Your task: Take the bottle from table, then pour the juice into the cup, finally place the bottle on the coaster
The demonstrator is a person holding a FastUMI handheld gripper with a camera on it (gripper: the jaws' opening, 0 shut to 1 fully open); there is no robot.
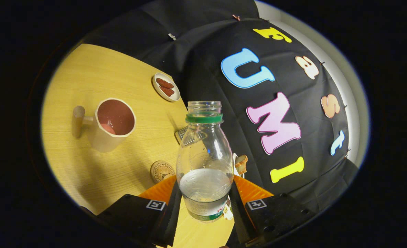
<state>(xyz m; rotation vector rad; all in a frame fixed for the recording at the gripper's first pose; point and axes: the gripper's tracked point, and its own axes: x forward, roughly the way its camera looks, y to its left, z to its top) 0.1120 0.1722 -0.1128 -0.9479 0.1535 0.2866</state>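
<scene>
The table (96, 86) takes up the far side here, a pale wooden top, tilted well over in this view. Right in front, the bottle (205, 162) sits between the two fingers, and both of them press on its lower body, one from each side, so the gripper (205, 203) is clamped on it. The bottle is clear plastic, its cap off, a green ring (203, 118) around the open neck, and some clear liquid lies in the lower part, above the label band.

Beyond the fingers and off to one side stands the cup (112, 124), a beige mug with a reddish inside and a stubby handle (78, 121) sticking out away from the bottle. Something pale pink lies at the bottom of it; whether that is liquid, hard to tell.

Farther back, near the table's edge by the black cloth wall, a small white dish (165, 87) holds two dark red pieces (165, 86).

Just ahead of the fingers, close by the bottle's base, lies the round wooden coaster (161, 171), flat on the table, with nothing on it. Behind the bottle a slice of bread (241, 164) peeks out, partly hidden.
</scene>
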